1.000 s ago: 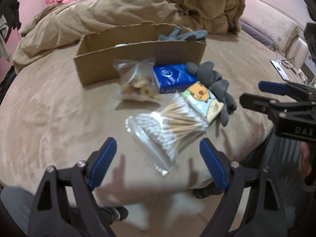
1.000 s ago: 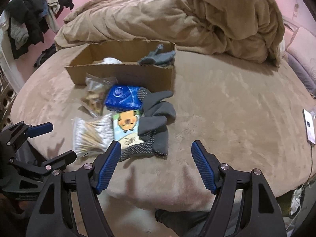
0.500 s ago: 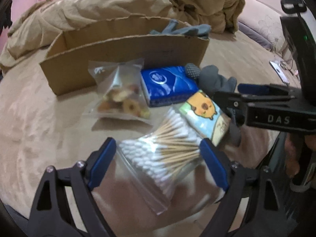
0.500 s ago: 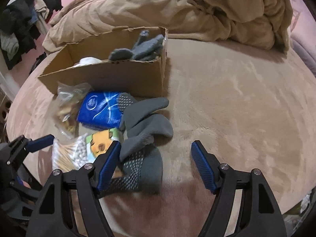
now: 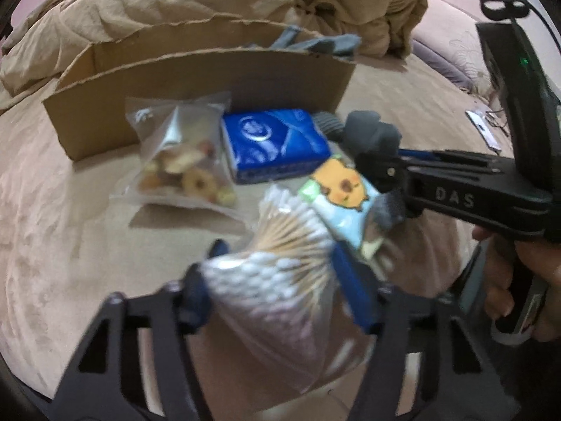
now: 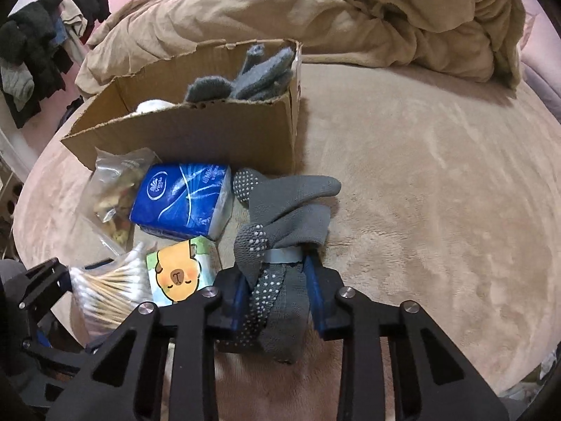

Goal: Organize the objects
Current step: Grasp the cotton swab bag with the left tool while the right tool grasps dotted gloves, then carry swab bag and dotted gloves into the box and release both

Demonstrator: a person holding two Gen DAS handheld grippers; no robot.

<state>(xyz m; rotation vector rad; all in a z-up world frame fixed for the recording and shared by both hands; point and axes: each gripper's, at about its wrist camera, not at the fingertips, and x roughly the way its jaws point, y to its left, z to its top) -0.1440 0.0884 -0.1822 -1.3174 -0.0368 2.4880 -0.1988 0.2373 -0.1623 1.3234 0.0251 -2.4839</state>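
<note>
My left gripper [image 5: 277,273] is shut on a clear bag of cotton swabs [image 5: 280,263], also seen in the right wrist view [image 6: 105,294]. My right gripper [image 6: 277,291] is shut on grey dotted gloves [image 6: 280,217], whose fingers point toward the box. A cardboard box [image 6: 196,133] stands behind, holding other grey gloves [image 6: 245,77]. In front of it lie a snack bag [image 5: 182,161], a blue tissue pack [image 5: 273,144] and a capybara tissue pack [image 5: 343,196]. The right gripper's body [image 5: 455,189] shows at the right of the left wrist view.
All lies on a round tan bed [image 6: 420,175] with a crumpled tan duvet [image 6: 315,10] behind the box. Dark clothes [image 6: 35,52] hang at the far left. A phone [image 5: 484,133] lies at the bed's right edge.
Both grippers moved forward and closed: the left onto the cotton swab bag, the right onto the grey gloves. Both were open one second ago.
</note>
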